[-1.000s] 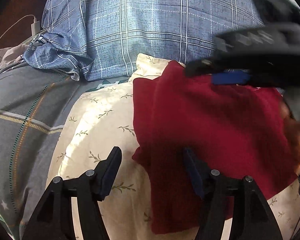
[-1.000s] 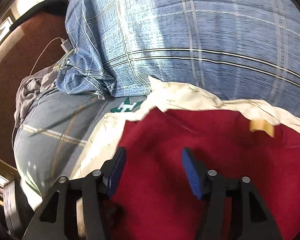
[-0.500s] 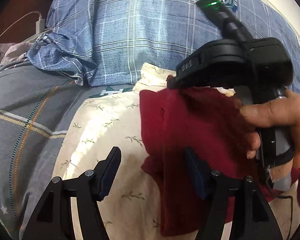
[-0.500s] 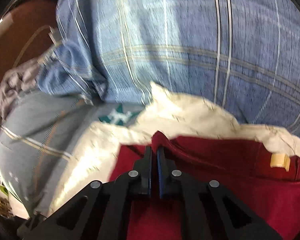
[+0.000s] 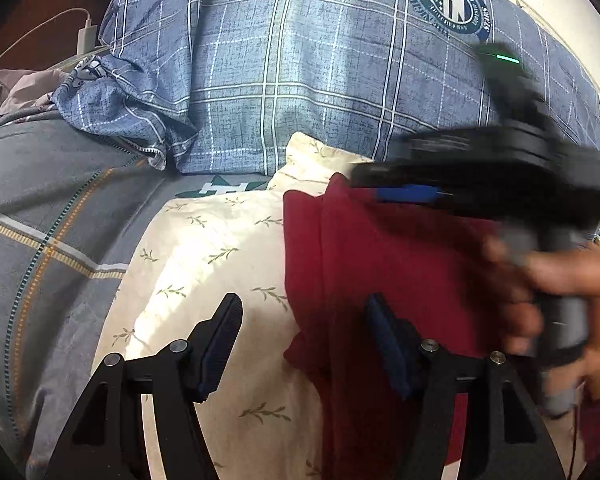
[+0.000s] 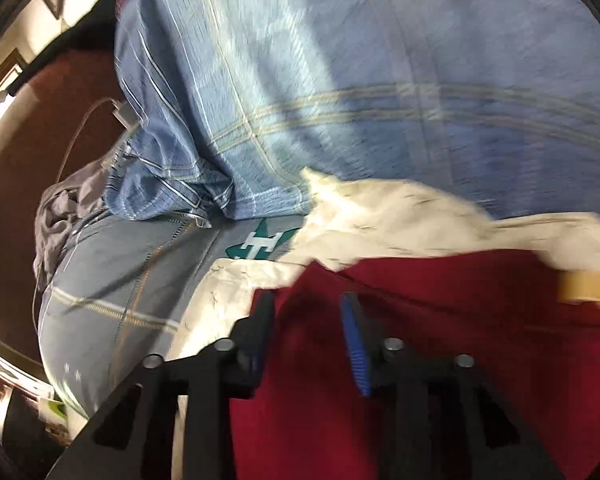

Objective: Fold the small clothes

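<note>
I see the red garment (image 5: 400, 280) lying folded on the cream floral sheet (image 5: 220, 264), under both claws. My left claw (image 5: 304, 344) gapes wide at its edge; my right claw (image 6: 308, 328) hangs parted, empty, above it.

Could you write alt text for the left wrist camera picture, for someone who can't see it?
A dark red garment lies on a cream leaf-print cloth, the open left gripper hovering at its edge. A blurred right gripper reaches in before a blue plaid pillow.
</note>
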A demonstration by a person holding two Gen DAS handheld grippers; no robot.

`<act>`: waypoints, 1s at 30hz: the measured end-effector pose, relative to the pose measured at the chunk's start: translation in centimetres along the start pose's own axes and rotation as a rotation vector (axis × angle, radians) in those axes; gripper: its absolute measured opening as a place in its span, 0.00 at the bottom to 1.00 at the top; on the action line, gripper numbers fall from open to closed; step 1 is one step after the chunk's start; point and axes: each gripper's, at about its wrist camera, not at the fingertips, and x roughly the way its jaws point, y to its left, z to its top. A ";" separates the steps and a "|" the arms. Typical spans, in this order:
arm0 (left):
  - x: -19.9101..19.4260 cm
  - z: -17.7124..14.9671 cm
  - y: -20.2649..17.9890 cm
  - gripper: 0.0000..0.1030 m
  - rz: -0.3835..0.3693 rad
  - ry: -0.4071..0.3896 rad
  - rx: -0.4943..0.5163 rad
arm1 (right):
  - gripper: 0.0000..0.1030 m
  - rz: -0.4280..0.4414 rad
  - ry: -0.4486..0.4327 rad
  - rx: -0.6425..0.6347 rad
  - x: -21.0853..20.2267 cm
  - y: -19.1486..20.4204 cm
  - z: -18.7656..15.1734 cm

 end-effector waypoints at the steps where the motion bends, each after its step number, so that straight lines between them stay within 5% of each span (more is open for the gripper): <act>1: -0.1 -0.1 0.0 0.62 -0.004 -0.005 0.000 | 0.38 -0.036 -0.021 -0.014 -1.6 -0.7 -0.4; 8: -0.8 -0.2 -0.4 0.62 -0.039 -0.036 0.033 | 0.57 -0.399 -0.186 0.011 -13.0 -9.8 -2.9; 11: -0.7 0.0 -1.0 0.62 -0.039 -0.030 0.045 | 0.60 -0.510 -0.183 0.070 -14.6 -13.9 -2.9; 16: 0.6 1.2 -1.5 0.62 -0.060 0.017 0.024 | 0.52 -0.450 -0.107 0.124 -13.4 -17.6 -2.9; 18: 1.5 1.3 -1.6 0.62 -0.039 0.026 0.030 | 0.07 -0.448 -0.094 0.118 -12.7 -18.0 -3.0; 24: 3.5 1.1 -1.9 0.62 -0.028 0.049 0.047 | 0.06 -0.505 -0.177 0.146 -12.6 -18.6 -2.8; 28: 4.0 1.0 -1.7 0.65 -0.039 0.054 0.039 | 0.07 -0.544 -0.132 0.198 -10.2 -20.2 -3.1; 30: 4.2 1.0 -1.4 0.66 -0.047 0.062 0.026 | 0.18 -0.545 -0.153 0.194 -10.7 -19.8 -3.0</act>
